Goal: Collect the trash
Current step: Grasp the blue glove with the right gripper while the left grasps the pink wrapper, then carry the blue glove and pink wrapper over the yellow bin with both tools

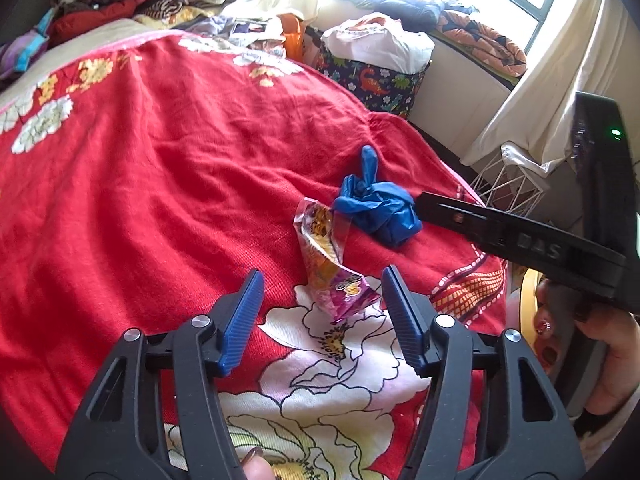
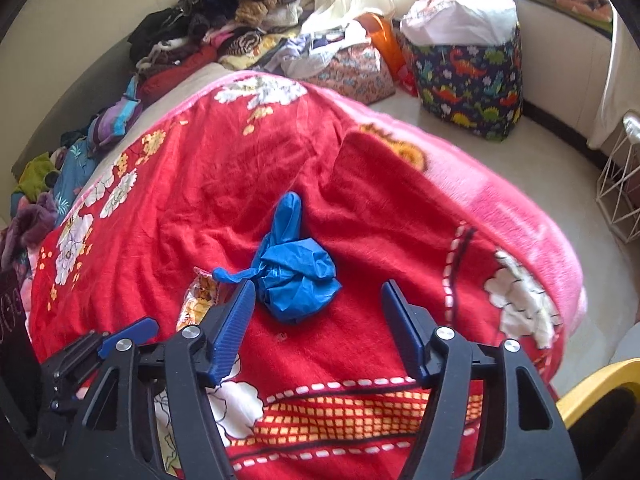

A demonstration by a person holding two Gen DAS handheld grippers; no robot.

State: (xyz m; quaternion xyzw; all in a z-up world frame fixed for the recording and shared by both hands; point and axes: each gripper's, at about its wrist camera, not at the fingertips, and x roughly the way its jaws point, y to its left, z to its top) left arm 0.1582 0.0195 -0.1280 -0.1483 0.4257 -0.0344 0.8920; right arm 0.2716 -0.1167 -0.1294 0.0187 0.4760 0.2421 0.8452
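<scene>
A crumpled pink and orange snack wrapper point(image 1: 325, 240) lies on the red flowered blanket point(image 1: 160, 168). My left gripper point(image 1: 323, 278) is open around its near end; the right pad is close to it and the left pad is well apart. A balled-up blue glove point(image 2: 294, 280) lies just beyond the wrapper point(image 2: 200, 300). Between the fingers of my open right gripper point(image 2: 319, 286) sits the glove, nearer the left finger, and neither pad squeezes it. In the left wrist view, a right gripper finger point(image 1: 460, 216) reaches in from the right toward the glove point(image 1: 380, 208).
A dinosaur-print bin point(image 2: 472, 76) full of white cloth stands on the floor past the bed. A white wire basket point(image 2: 620, 188) is at the right. Clothes are piled point(image 2: 224, 20) at the bed's far end. A hand point(image 1: 608, 344) grips the right tool.
</scene>
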